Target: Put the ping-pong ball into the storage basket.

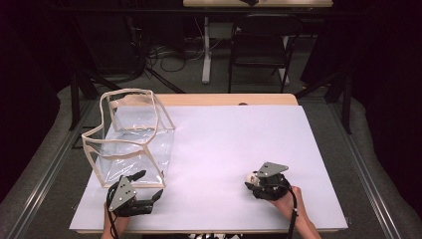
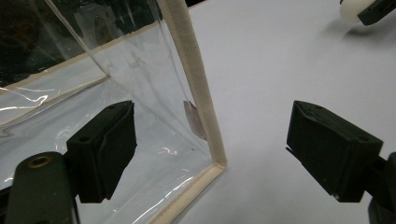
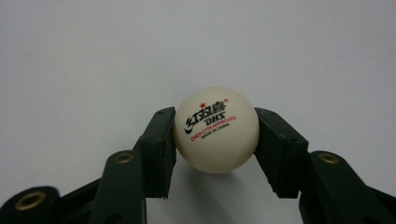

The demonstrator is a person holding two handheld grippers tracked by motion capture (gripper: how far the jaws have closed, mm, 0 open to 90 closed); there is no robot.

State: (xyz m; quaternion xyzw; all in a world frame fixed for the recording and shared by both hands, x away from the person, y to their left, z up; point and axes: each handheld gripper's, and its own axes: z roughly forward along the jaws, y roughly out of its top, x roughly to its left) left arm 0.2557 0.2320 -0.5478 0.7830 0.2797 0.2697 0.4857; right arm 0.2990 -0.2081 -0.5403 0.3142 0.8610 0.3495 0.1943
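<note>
A white ping-pong ball (image 3: 215, 129) with red and black print sits between the jaws of my right gripper (image 3: 215, 140), which is shut on it just above the white table sheet. In the high view the right gripper (image 1: 254, 183) is near the front right of the table, and the ball (image 1: 251, 177) peeks out at its tip. A clear plastic bag with cream trim (image 1: 130, 137) stands open at the left. My left gripper (image 1: 149, 185) is open at the bag's near corner (image 2: 217, 163), its jaws wide apart on either side of the trimmed edge.
The white sheet (image 1: 224, 144) covers most of the wooden table. A black folding chair (image 1: 261, 45) and a white table leg (image 1: 206, 50) stand beyond the far edge, with cables on the floor. Dark curtains hang on both sides.
</note>
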